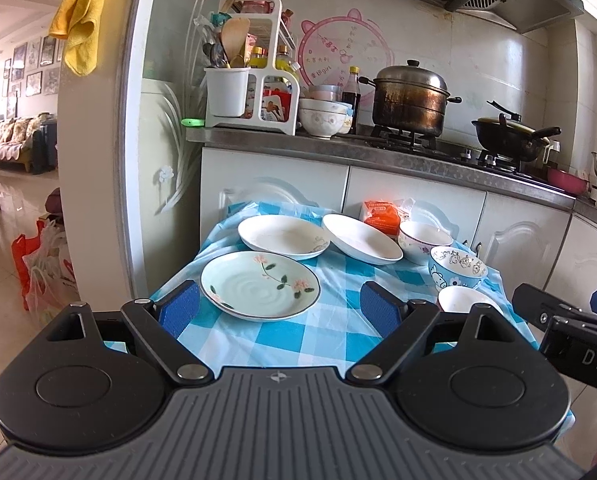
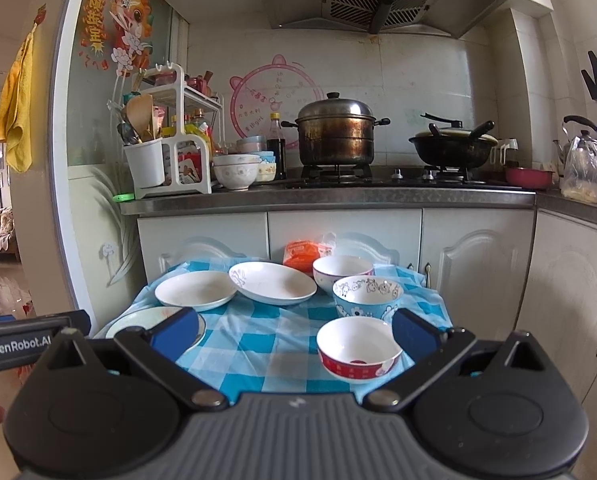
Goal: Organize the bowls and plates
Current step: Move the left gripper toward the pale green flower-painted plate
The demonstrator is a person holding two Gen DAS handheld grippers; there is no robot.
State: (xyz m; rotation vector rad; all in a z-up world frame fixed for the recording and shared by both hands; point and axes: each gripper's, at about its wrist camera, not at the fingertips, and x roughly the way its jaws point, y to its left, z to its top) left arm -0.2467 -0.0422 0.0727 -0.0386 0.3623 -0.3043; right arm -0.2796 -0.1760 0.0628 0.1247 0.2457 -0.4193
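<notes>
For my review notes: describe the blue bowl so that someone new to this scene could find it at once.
Find the small table with the blue checked cloth in front of the stove cabinets. Three bowls line its right side; the blue bowl is the middle one. Only it has a blue outside with cartoon animals, unlike the red-banded bowl nearer the camera and the purple-patterned bowl behind.

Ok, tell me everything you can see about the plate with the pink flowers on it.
The flowered plate is round, shallow and pale green, glossy like glazed ceramic, with a dark rim, faint concentric ripples and painted pink blossoms on green-leaved stems. It lies flat and empty at the near left of the checked tablecloth, touching no other dish.
</notes>
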